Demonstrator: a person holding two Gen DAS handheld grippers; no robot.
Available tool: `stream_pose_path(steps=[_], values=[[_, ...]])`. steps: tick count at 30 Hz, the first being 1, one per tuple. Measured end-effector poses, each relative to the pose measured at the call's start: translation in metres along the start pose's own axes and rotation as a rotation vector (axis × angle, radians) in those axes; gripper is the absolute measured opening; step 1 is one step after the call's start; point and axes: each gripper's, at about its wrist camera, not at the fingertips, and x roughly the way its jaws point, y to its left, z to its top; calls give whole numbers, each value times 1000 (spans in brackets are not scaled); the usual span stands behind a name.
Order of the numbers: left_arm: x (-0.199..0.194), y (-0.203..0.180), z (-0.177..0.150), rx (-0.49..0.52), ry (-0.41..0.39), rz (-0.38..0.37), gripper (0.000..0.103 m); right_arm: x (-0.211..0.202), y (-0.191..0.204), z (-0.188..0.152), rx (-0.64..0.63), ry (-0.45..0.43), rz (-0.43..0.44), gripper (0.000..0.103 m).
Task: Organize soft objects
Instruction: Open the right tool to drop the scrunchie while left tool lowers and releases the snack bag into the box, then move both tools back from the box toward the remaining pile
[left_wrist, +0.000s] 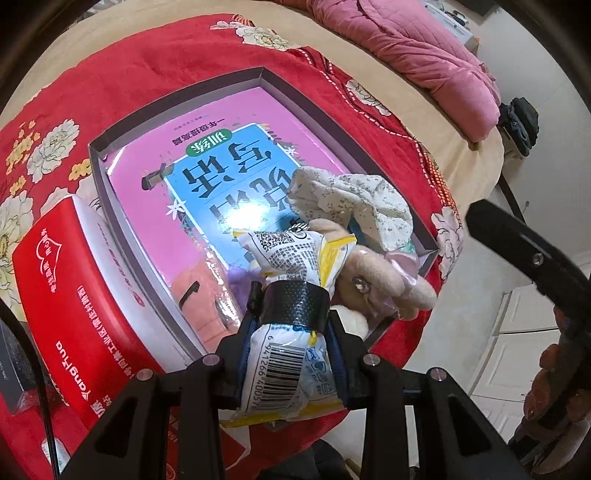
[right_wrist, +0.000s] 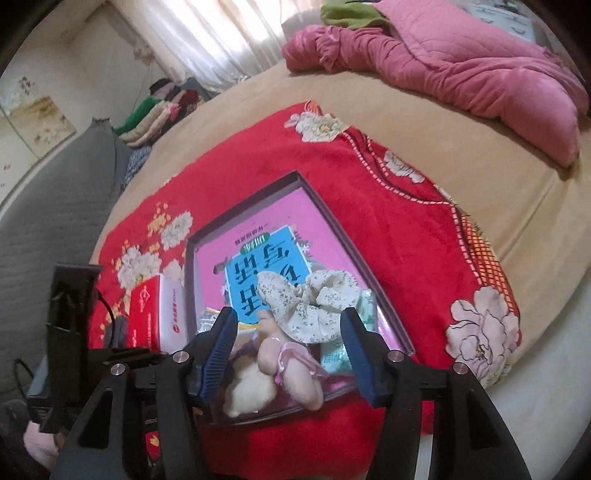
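While the left gripper (left_wrist: 291, 314) pinches a white-and-yellow packet (left_wrist: 284, 365) between its fingers, the packet hangs over the near corner of a shallow box (left_wrist: 184, 103) on a red blanket (left_wrist: 147, 66). Its barcode end sits back between the fingers and its printed end sticks out forward. Just beyond it in the box lie a pale pink plush (left_wrist: 384, 280), a cream plush (right_wrist: 251, 387) and a floral scrunchie (left_wrist: 351, 199), all crowded into that near corner on top of a pink and blue book (left_wrist: 207, 173) that lines the box floor. A green-printed pack (right_wrist: 334, 356) lies beside the scrunchie, though what it is I cannot quite tell. The right gripper (right_wrist: 290, 350) hovers above the same corner with its blue pads (right_wrist: 218, 354) spread wide, holding nothing. A red carton (left_wrist: 74, 280) stands against the box's left wall. The blanket covers a tan bed (right_wrist: 424, 140), with a pink quilt (right_wrist: 461, 66) heaped at its far side.
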Motion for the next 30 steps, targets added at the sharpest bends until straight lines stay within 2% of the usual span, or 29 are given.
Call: stream_pose_path(steps=[4,6,11,14,24,26,27,28,30], values=[[-3,-2,1,2,-14,-23,38,-7,2,4,5,-19,0,60],[-3,-2,3,5,-17,-33,42,-9,5,5,-1,-24,3,60],[-9,-2,5,9,-36,-23,44,-14,11,7,-7,-37,9,60],[-17,-2,5,14,-57,-11,52,-17,14,8,-12,-46,9,60],[-40,-6,0,43,-102,0,53,-30,21,7,-22,-70,-1,60],[-43,-7,-2,46,-110,6,53,-32,23,7,-24,-76,-2,61],[-46,-7,-3,48,-116,12,55,-33,24,6,-27,-79,-7,66],[-48,-7,-4,48,-122,16,57,-34,25,6,-28,-81,-13,71],[-53,-7,-6,48,-130,20,65,-36,27,6,-29,-84,-15,71]])
